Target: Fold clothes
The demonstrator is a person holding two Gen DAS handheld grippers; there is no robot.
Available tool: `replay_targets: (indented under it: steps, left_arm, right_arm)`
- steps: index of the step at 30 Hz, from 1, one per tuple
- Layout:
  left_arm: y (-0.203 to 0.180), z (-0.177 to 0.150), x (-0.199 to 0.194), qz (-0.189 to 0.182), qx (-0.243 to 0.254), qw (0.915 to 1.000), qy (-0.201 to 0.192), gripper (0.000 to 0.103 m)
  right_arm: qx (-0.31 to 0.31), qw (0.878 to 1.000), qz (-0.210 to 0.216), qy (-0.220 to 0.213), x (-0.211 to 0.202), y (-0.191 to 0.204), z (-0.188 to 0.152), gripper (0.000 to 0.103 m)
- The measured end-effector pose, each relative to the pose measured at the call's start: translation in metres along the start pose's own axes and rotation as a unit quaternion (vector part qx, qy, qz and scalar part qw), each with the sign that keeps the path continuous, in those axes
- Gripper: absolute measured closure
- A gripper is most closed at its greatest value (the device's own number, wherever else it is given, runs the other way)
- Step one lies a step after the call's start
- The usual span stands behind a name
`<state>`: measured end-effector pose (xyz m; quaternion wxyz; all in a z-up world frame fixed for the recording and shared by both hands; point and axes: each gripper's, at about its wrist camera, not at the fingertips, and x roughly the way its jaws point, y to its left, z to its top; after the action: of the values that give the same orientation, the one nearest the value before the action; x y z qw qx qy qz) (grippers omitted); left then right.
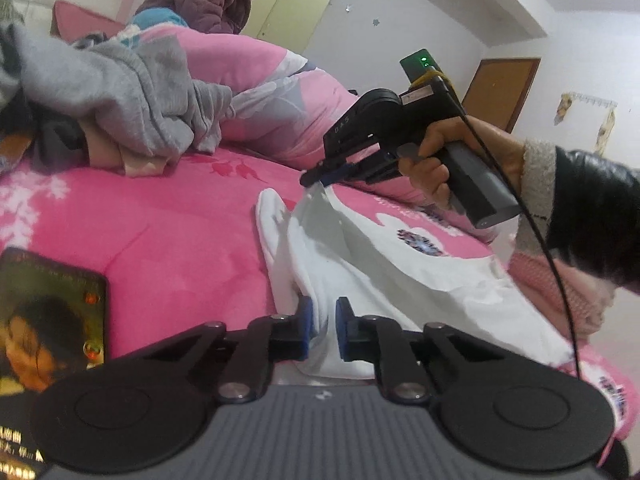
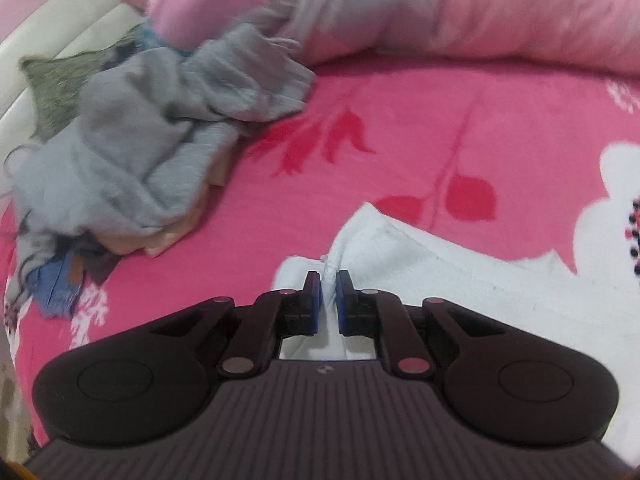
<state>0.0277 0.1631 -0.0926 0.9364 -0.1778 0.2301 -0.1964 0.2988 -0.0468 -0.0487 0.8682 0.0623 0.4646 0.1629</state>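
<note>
Gripping thin white cotton garment in both grippers, left and right, jaws pinched on cloth, over pink floral bed; only partly folded. Grey fleece heap lay crumpled.

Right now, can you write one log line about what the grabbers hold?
left gripper: shut on white shirt | right gripper: shut on white shirt | shirt partly lifted off pink bed | fold unfinished

Left black two-finger gripper: blue pads, ribbed grey housing, round black side discs, silver pivot screws. Right black pistol-grip gripper: "DA5" marking, grey handle, green-lit module on top, thin black cable. Glossy black sleeve with white fleecy cuff.
</note>
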Motion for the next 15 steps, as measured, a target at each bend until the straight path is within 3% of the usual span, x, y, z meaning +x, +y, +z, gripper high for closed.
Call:
replay_targets:
  steps: [5, 15]
  left_arm:
    - [0.016, -0.007, -0.005, -0.011, -0.052, 0.9985, 0.014, 0.097]
    - [0.022, -0.009, -0.01, -0.01, -0.062, 0.9978, 0.023, 0.099]
  right_arm:
    - [-0.039, 0.999, 0.003, -0.005, 0.0, 0.014, 0.0, 0.096]
    - [-0.072, 0.997, 0.009, 0.008, 0.025, 0.036, -0.002, 0.096]
